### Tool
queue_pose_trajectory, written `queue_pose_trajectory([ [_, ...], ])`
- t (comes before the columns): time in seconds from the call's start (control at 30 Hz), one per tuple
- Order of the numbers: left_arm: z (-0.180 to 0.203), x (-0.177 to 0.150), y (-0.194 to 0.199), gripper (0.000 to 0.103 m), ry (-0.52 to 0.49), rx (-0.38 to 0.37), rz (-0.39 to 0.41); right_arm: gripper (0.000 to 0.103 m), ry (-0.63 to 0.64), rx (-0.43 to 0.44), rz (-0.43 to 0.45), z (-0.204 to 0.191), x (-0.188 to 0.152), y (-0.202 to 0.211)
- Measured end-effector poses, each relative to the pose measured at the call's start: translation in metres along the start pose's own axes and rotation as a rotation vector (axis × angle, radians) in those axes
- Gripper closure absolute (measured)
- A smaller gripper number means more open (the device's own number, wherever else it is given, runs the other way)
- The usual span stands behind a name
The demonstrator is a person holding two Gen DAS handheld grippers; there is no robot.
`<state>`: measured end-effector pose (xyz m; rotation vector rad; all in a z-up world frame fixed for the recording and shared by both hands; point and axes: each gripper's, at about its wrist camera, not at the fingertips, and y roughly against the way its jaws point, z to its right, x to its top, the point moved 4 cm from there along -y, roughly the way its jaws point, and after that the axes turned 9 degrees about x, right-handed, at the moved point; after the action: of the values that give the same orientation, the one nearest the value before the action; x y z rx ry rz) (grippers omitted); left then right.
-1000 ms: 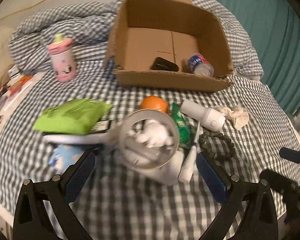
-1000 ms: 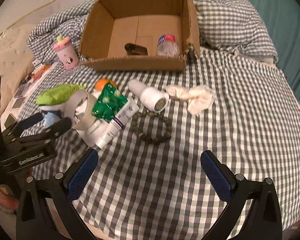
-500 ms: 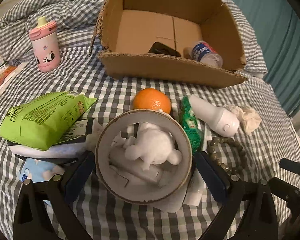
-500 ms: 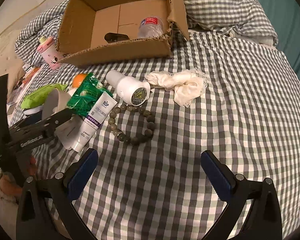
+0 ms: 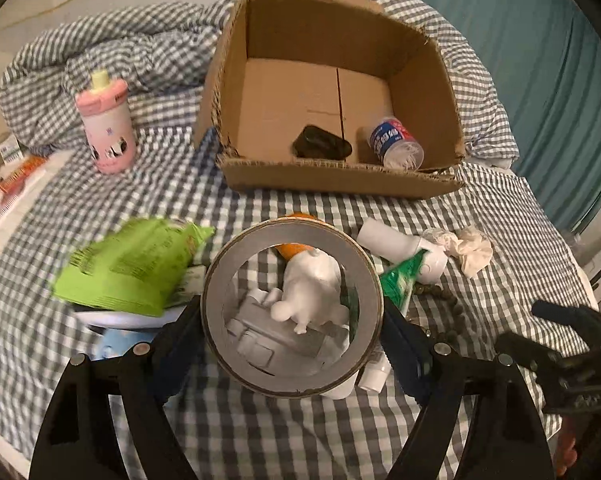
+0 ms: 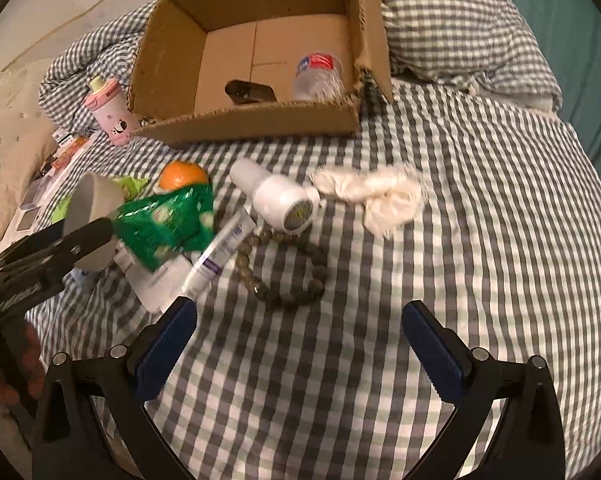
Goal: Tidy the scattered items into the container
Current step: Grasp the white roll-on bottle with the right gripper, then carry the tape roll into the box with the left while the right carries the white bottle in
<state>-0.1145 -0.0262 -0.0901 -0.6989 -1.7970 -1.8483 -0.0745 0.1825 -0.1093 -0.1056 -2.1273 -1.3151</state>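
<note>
On the checked bedspread (image 6: 440, 280), the left gripper (image 5: 292, 332) clamps a tape roll (image 5: 292, 306) between its pads, in front of the cardboard box (image 5: 332, 178) holding a bottle (image 5: 396, 144) with an unreadable label. The right gripper (image 6: 300, 344) hangs spread wide, holding nothing, near a bead bracelet (image 6: 288, 268) and a tube (image 6: 220, 256) whose print is too blurred to read.
</note>
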Motion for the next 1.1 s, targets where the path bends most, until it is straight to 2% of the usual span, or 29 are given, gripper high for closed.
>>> queue_pose_trajectory([
  [0.1,-0.003,0.005,0.013,0.019,-0.009,0.000,0.021,0.000,0.036,0.035,0.015,-0.010,0.017,-0.006],
  [0.33,-0.013,0.018,0.028,0.019,-0.007,-0.007,0.053,0.000,0.089,0.024,-0.002,-0.019,0.050,-0.040],
  [0.43,-0.017,0.021,0.027,0.019,-0.004,0.014,0.051,0.003,0.095,0.012,-0.029,-0.018,0.060,-0.063],
  [0.47,-0.018,0.022,0.027,0.019,-0.002,0.016,0.051,0.005,0.090,0.011,-0.039,-0.016,0.061,-0.069],
  [0.6,-0.021,0.024,0.025,0.019,0.001,0.017,0.047,0.033,0.066,-0.036,-0.100,-0.008,0.065,-0.101],
  [0.73,-0.023,0.023,0.020,0.019,0.013,0.014,0.030,0.043,0.050,-0.065,-0.151,-0.002,0.058,-0.126],
  [0.87,-0.022,0.020,0.018,0.019,0.007,0.006,0.016,0.043,0.032,-0.048,-0.107,-0.004,0.056,-0.109],
  [1.1,-0.018,0.027,0.032,0.019,0.022,-0.012,0.044,0.043,0.014,0.001,0.007,-0.009,0.058,-0.047],
])
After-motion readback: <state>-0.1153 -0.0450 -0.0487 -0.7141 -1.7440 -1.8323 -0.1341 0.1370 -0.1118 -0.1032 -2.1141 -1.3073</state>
